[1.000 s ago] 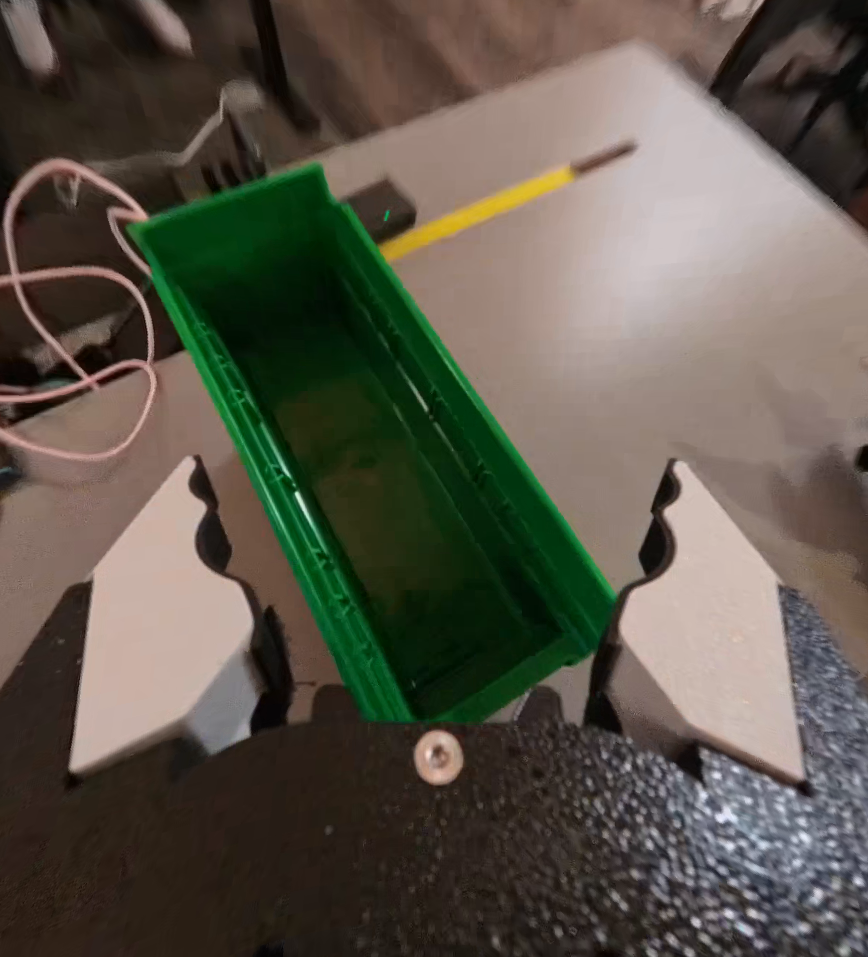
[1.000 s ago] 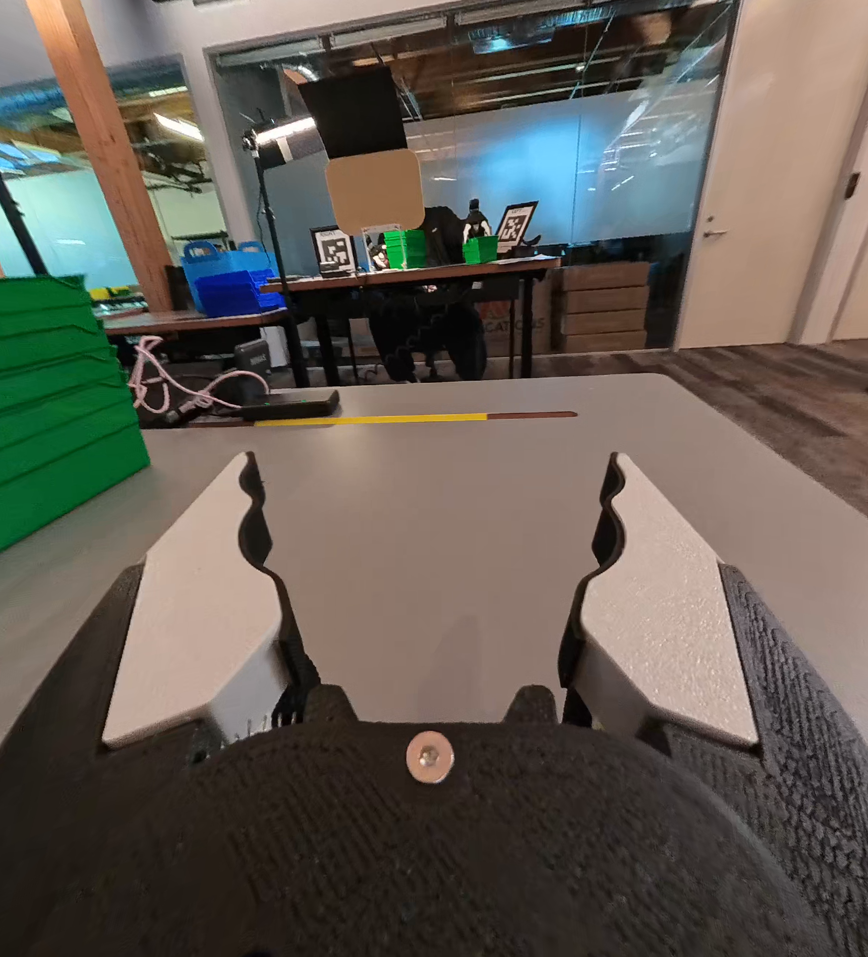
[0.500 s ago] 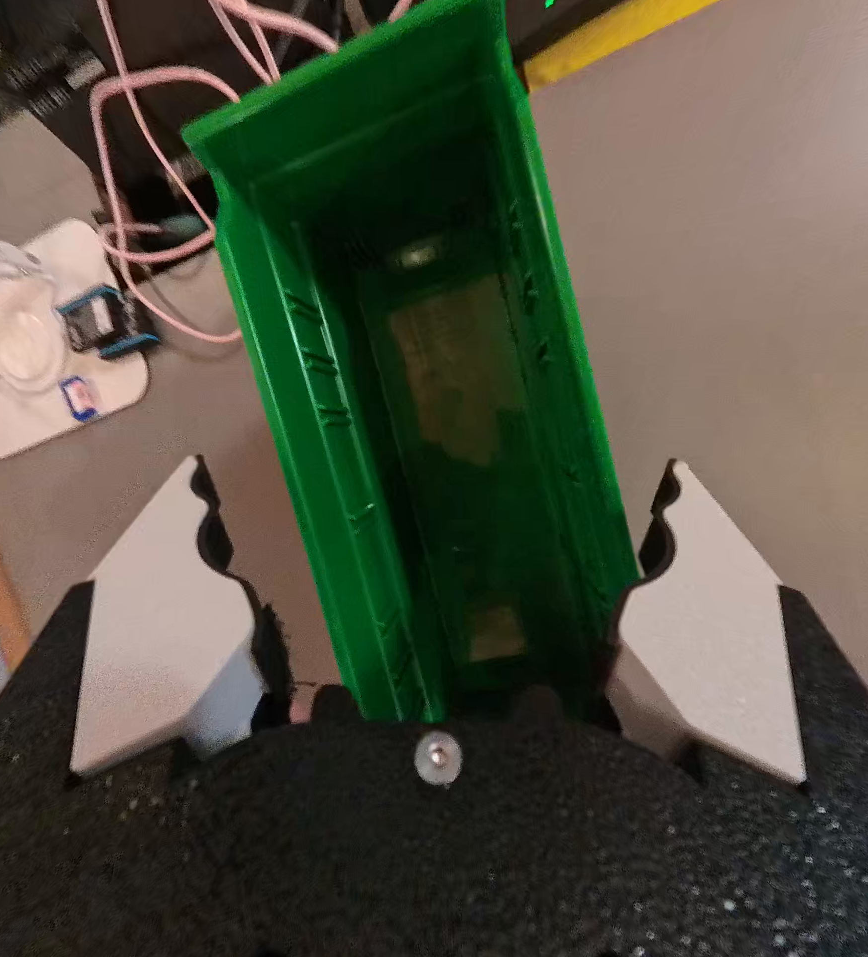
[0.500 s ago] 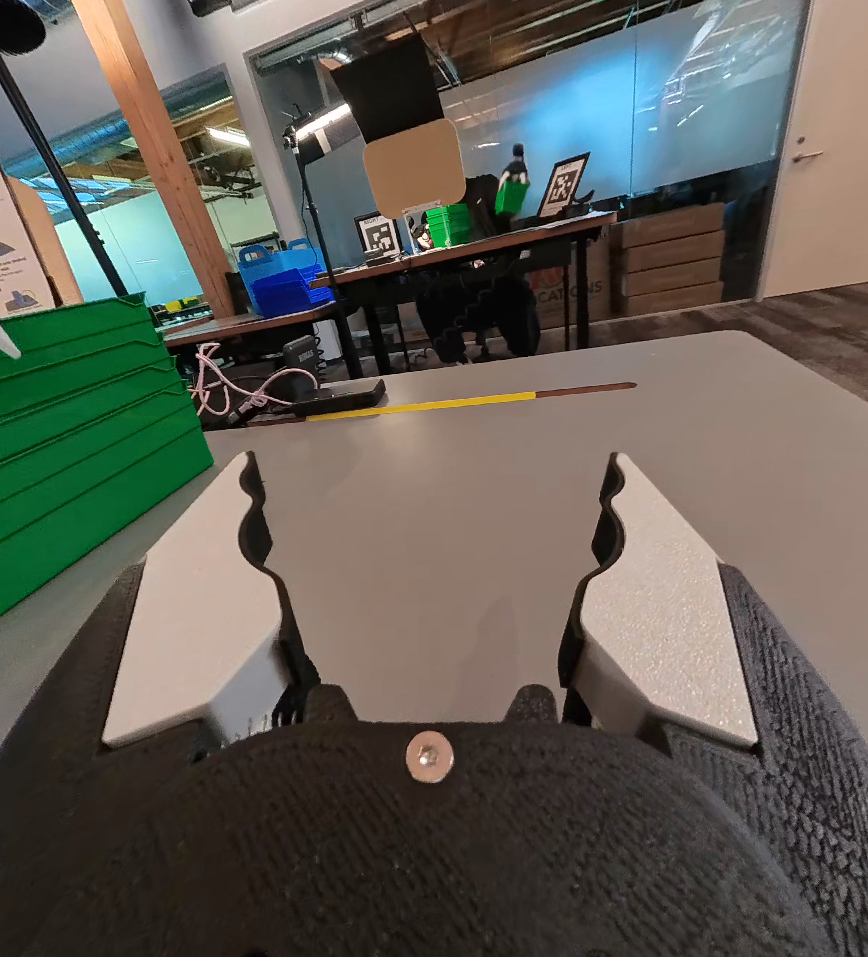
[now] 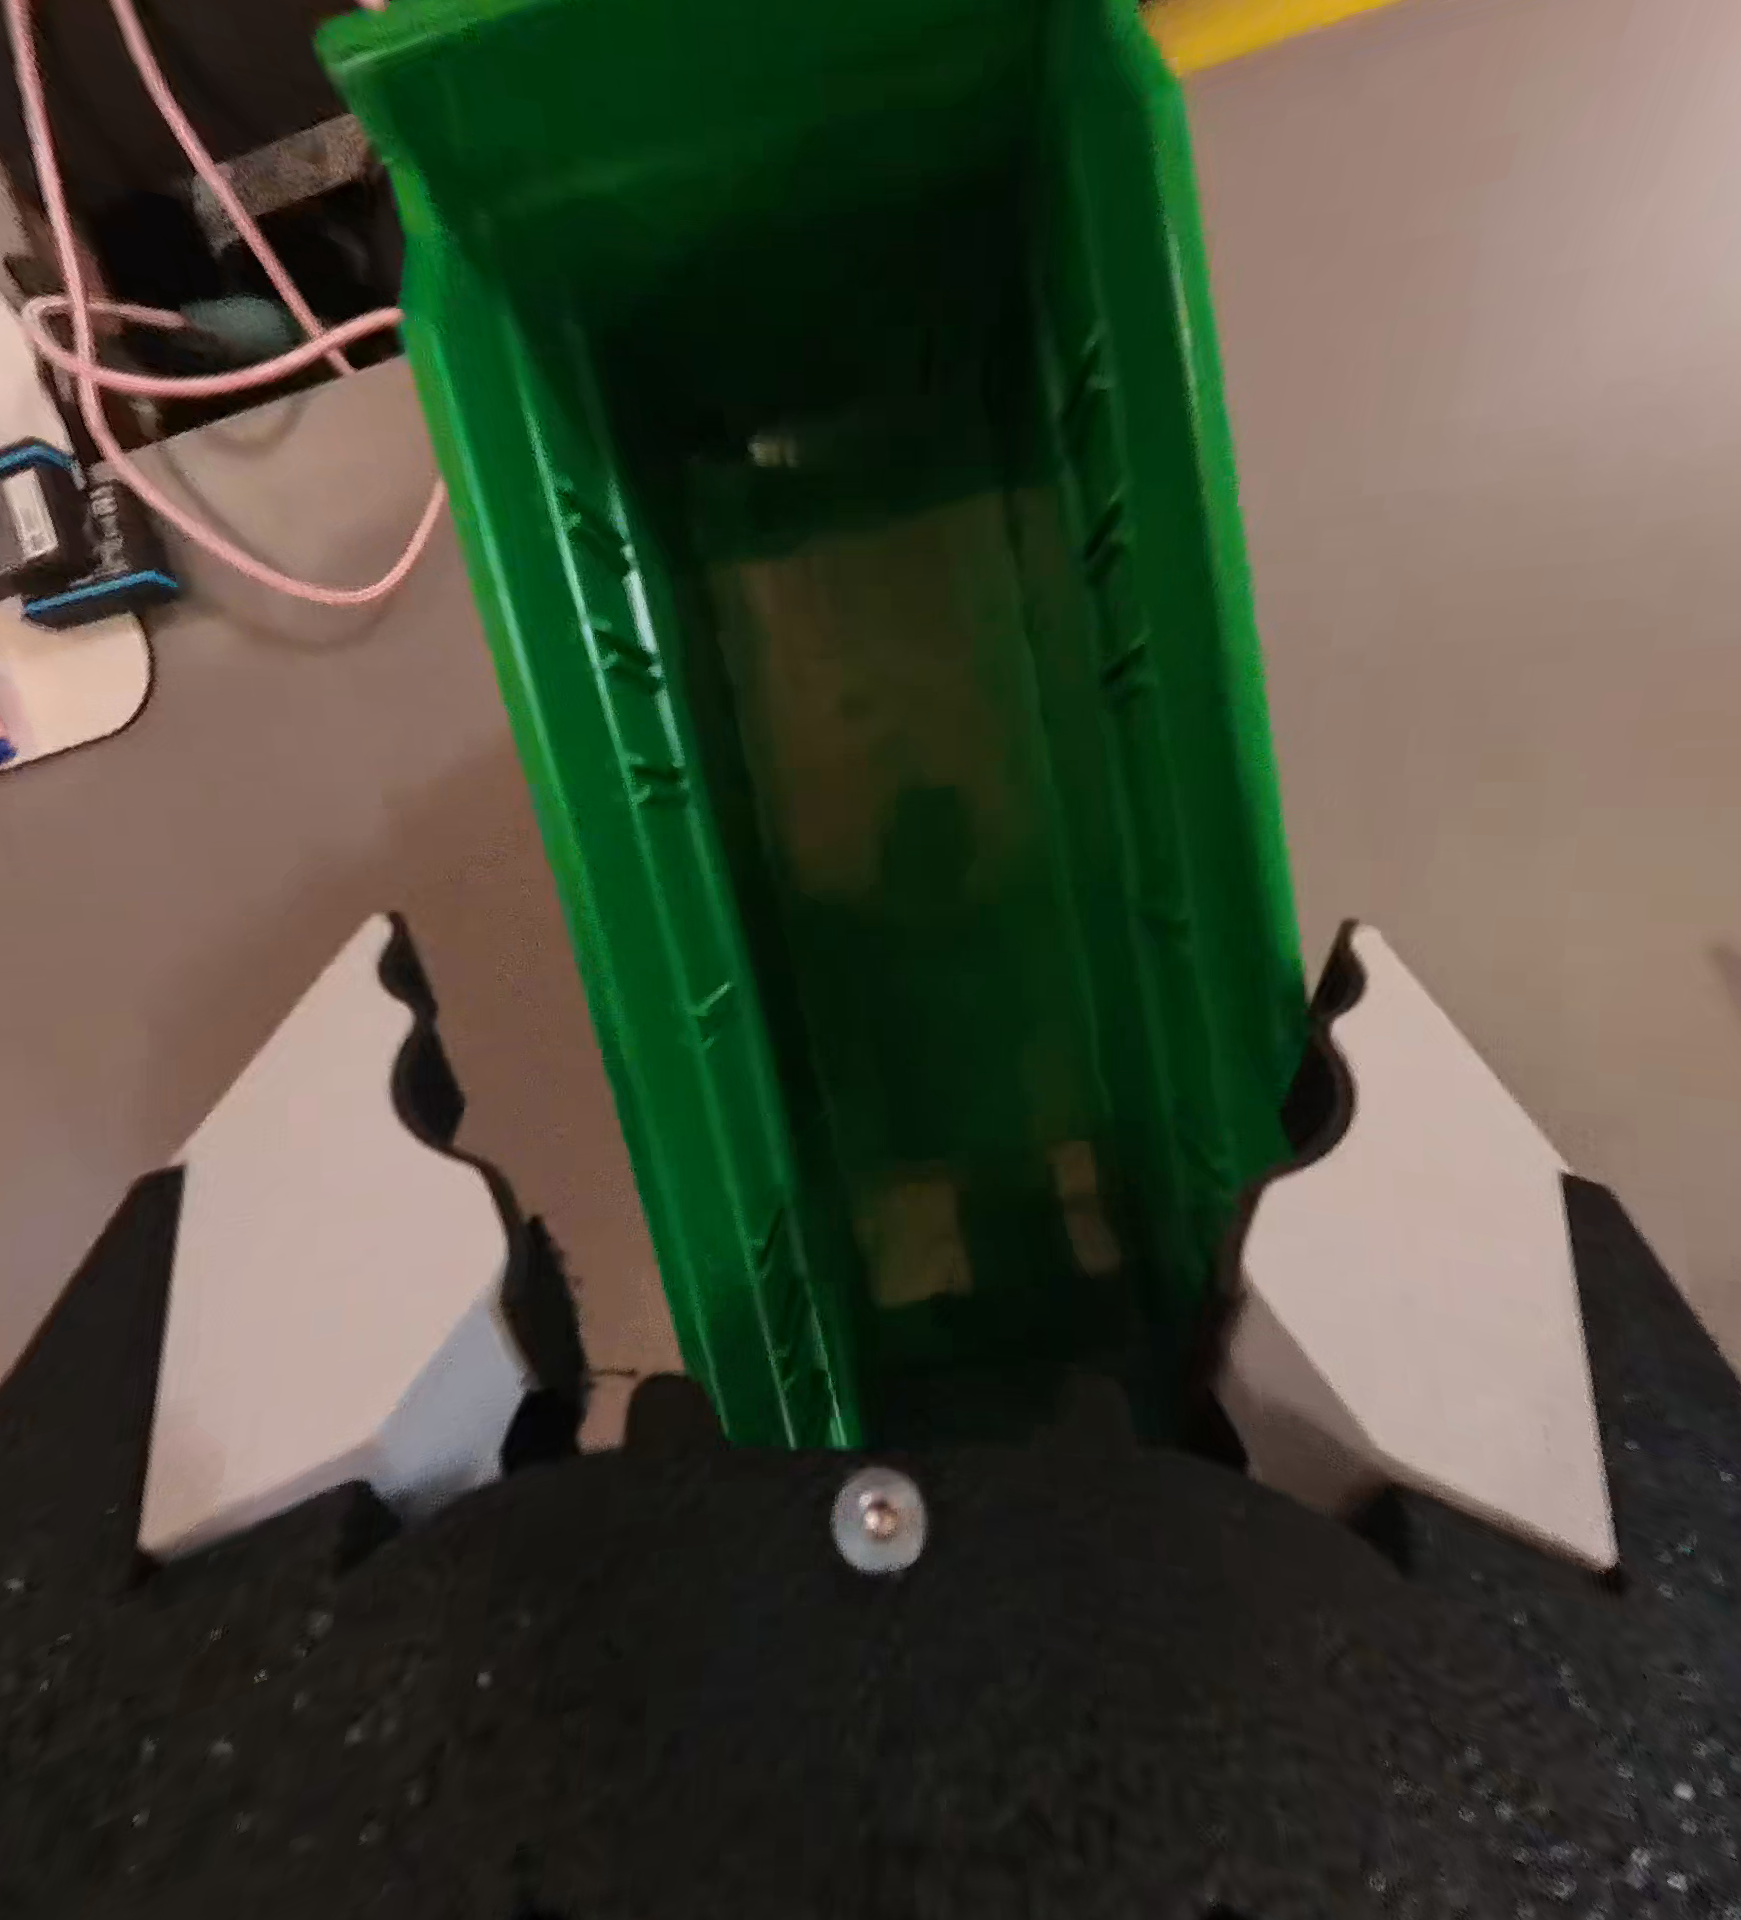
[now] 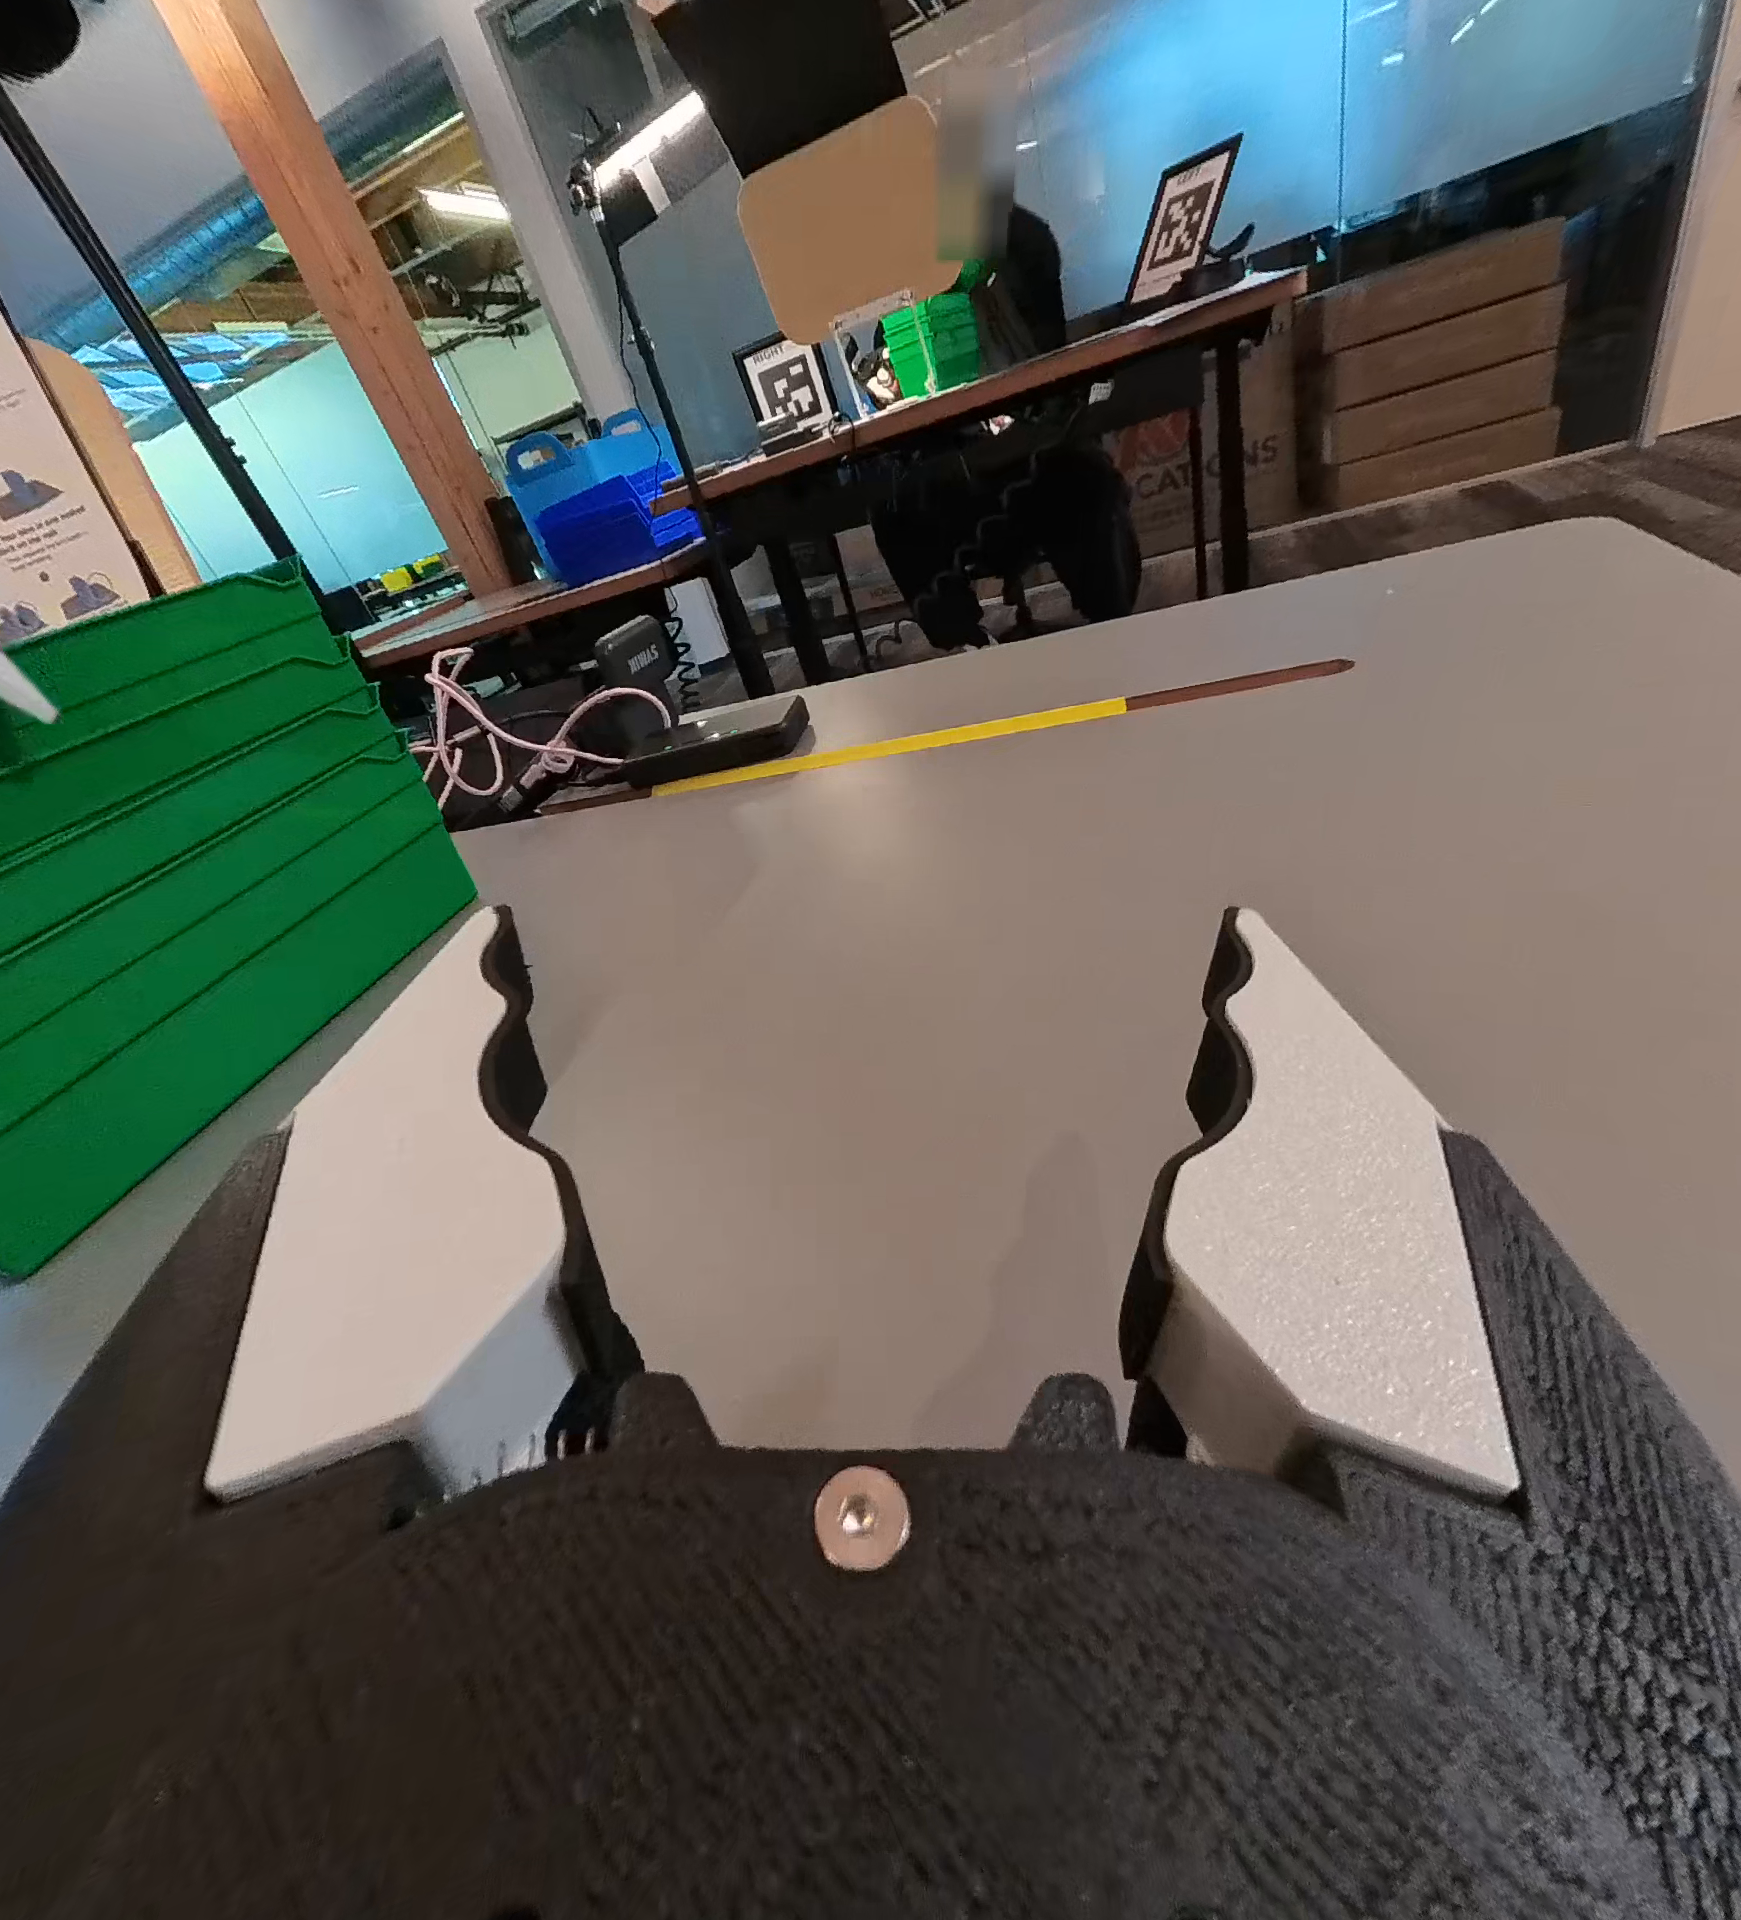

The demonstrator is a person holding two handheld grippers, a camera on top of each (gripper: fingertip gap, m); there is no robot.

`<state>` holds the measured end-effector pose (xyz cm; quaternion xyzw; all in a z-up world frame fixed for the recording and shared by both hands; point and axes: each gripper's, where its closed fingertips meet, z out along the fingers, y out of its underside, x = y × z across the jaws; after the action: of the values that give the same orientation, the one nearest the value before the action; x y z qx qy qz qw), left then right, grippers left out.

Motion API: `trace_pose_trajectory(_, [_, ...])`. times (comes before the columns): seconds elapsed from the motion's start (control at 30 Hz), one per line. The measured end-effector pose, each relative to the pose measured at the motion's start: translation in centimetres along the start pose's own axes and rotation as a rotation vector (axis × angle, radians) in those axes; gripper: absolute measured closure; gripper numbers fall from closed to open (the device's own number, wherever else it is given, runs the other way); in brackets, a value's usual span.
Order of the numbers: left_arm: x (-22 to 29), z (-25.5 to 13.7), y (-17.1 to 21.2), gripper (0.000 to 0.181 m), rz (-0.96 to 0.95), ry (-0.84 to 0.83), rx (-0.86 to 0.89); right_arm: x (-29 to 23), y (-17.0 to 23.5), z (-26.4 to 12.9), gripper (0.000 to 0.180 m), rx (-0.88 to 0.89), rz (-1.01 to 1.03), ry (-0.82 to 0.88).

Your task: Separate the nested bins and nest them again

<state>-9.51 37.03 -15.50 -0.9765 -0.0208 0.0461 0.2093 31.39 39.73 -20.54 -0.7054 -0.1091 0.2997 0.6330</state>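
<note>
Over the last second the wide-open, empty left gripper (image 5: 866,1049) has swung above the green bin stack (image 5: 845,665) running toward 12 o'clock on the tabletop (image 5: 1520,623), likely ready to grip the top bin, while the right gripper (image 6: 861,997) waits open and empty.

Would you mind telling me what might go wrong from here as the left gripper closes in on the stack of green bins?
1. The open left gripper straddles only one long wall of the nested green bins; closing may grip several nested walls and lift the whole stack.
2. The pink cable lies beside the bins' far end and could snag.
3. The right gripper hovers open over bare table, not bracing the stack.
</note>
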Motion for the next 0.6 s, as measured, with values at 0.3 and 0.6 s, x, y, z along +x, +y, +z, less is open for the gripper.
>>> trace_pose_trajectory(0.3, [1.1, 0.2, -0.6, 0.060, -0.081, 0.107, 0.025, 0.1, 0.5, 0.2, 0.052, -0.029, 0.046, -0.015])
trace_pose_trajectory(0.6, [0.7, -1.3, -0.5, 0.072, -0.055, 0.098, -0.011, 0.3, 0.9, 0.2, 0.052, -0.046, 0.093, -0.027])
